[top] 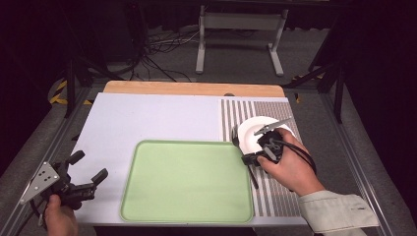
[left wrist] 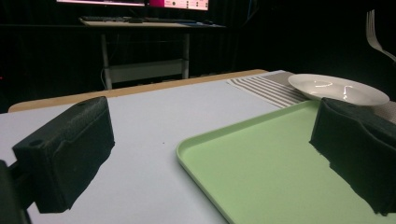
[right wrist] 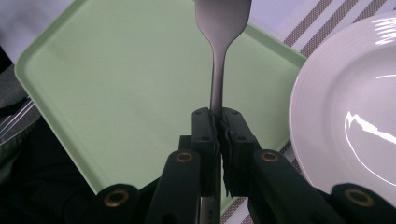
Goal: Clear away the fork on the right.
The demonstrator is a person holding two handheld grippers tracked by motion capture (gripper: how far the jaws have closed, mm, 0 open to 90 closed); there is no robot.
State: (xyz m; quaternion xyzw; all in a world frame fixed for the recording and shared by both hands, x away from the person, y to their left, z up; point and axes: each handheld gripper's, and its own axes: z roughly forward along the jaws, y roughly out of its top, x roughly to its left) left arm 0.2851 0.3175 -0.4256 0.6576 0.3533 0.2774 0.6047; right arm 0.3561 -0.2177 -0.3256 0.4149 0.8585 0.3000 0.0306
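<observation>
Your right tool (right wrist: 218,122) is clenched on the silver metal fork (right wrist: 219,42), held over the green plastic tray's (top: 187,182) edge beside the white round plate (top: 253,135). Your left tool (top: 88,173) sits released near the table's front-left corner. No readable writing.

A tray (top: 187,181) is set on the table (top: 147,118) toward its near edge, about midway between the left and right edges. A striped mat (top: 275,191) is laid along the table's right edge, just right of the tray. A plate (top: 253,130) is placed on the far part of this mat, near the tray's far right corner. A fork (right wrist: 219,51) is held between the closed jaws of the right gripper (top: 255,157), between the tray's right rim and the plate. The left gripper (top: 88,172) is held above the table's near left corner, left of the tray, its jaws spread apart.
</observation>
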